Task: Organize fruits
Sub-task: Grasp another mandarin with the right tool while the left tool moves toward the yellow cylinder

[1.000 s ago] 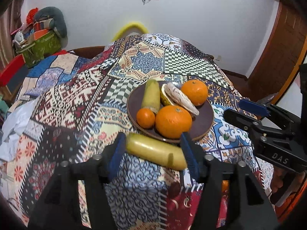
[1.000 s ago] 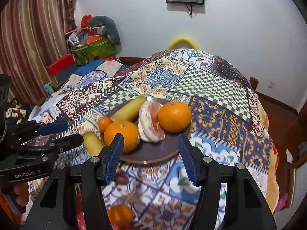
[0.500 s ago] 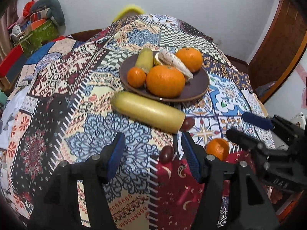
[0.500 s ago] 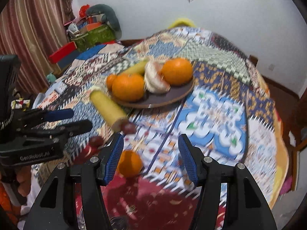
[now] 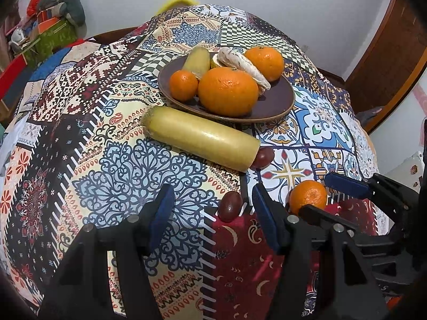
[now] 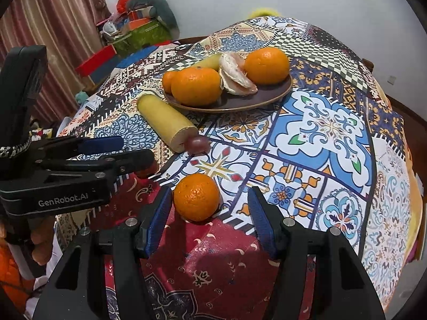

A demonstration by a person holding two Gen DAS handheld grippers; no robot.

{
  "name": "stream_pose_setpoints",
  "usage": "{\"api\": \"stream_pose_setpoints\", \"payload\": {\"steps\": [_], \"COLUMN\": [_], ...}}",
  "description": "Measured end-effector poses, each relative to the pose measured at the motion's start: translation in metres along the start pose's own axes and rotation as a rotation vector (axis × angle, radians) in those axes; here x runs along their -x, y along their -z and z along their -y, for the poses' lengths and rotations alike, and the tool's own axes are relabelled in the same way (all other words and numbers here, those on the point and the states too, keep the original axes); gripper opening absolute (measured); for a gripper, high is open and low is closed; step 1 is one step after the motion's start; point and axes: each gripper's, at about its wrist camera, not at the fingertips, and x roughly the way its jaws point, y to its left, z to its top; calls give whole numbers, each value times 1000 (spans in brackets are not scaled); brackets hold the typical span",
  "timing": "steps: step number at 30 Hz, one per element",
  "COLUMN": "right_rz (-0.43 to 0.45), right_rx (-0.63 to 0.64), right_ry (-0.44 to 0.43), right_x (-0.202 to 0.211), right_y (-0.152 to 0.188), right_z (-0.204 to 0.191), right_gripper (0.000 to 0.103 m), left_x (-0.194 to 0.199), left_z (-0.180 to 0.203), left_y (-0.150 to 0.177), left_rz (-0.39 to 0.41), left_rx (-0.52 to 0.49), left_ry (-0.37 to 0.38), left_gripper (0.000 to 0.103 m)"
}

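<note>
Centrally, brown plate (image 5: 280, 106) holds oranges (image 5: 228, 90); both grippers' jaws released, grasping nothing.

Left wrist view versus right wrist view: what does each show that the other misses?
Only the left wrist view shows the small dark fruit lying near the left gripper, between its open fingers, and the brown door.

Only the right wrist view shows the striped curtain and the hand holding the left gripper.

Both show the brown plate of oranges, the long yellow fruit beside it with a dark fruit at its end, and the loose orange in front of the open right gripper.
</note>
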Motion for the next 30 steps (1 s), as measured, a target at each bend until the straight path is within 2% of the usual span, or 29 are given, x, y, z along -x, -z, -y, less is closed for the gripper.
{"api": "stream_pose_setpoints", "payload": {"steps": [2, 6, 14, 18, 22, 30], "right_rz": [-8, -7, 22, 38, 46, 58], "right_rx": [7, 26, 6, -11, -32, -46], "right_ry": [-31, -63, -37, -12, 2, 4], "right_x": [-2, -4, 1, 7, 11, 19], "right_y": [0, -1, -1, -3, -2, -1], "right_z": [-1, -6, 3, 12, 19, 22], "right_gripper": [45, 34, 33, 33, 33, 33], "left_x": [-2, -9, -21, -28, -25, 2], "left_z": [1, 4, 13, 10, 1, -43], "left_y": [-1, -6, -13, -17, -14, 0], "left_rz": [-4, -11, -6, 1, 8, 25], "left_rx": [-2, -8, -30, -18, 8, 76], "left_ry": [3, 7, -3, -38, -23, -98], "left_gripper": [60, 60, 60, 60, 60, 60]}}
